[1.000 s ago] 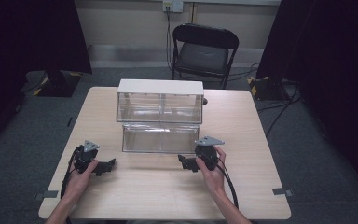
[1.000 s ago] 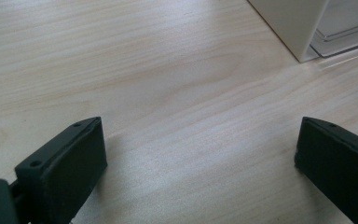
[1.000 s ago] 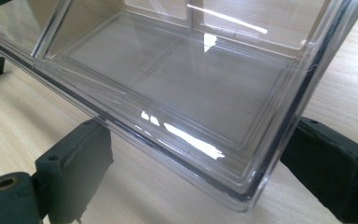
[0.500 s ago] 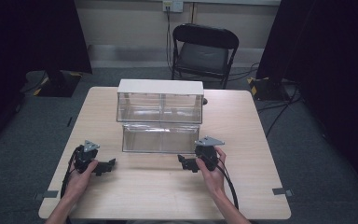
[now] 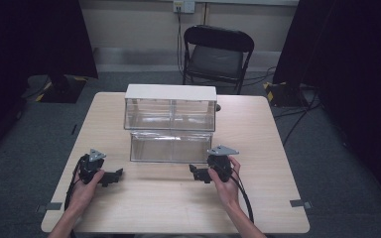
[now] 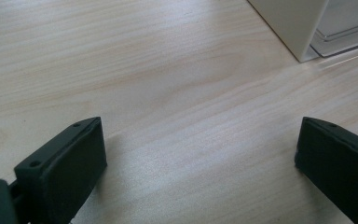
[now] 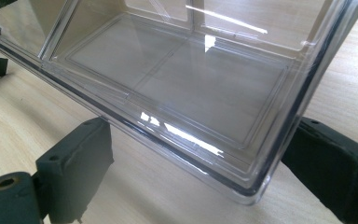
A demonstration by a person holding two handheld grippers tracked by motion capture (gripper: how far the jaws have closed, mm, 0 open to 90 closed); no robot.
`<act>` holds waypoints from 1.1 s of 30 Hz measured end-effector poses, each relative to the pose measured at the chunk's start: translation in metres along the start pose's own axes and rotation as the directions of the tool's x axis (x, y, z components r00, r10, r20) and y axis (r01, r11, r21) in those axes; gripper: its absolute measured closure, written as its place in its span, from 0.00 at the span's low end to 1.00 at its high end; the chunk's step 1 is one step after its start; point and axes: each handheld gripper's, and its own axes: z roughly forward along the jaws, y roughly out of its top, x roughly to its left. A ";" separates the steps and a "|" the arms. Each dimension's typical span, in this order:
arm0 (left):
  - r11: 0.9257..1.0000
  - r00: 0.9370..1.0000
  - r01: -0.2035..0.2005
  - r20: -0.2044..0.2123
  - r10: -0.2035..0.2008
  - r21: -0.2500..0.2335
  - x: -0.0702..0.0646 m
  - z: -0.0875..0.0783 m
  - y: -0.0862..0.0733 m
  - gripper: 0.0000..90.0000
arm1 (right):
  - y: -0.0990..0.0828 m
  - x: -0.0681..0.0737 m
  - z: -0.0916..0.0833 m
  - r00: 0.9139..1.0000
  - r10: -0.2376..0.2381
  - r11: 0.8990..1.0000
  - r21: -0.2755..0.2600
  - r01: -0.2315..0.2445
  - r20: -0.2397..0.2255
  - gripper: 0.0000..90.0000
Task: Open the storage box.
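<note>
As the drawer (image 7: 177, 88) corner sits between the right tool's (image 7: 196, 163) spread jaws, unpinched, its length runs leftward toward the spread left tool (image 5: 110, 177)

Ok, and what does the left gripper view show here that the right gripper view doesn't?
Left gripper view: the left tongs stand open over the bare table with nothing between the jaws, and the white cabinet has a corner at the top right. Right gripper view: the right tongs straddle a corner of the empty clear drawer; I cannot tell whether the pads press on it. Both: two black jaws rising from the bottom, and the same light wood table.
</note>
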 end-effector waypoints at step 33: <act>1.000 1.000 -0.002 -0.001 0.002 0.001 0.000 0.000 0.000 0.01 | 0.005 0.001 -0.010 1.000 -0.014 0.999 -0.031 0.013 -0.025 0.06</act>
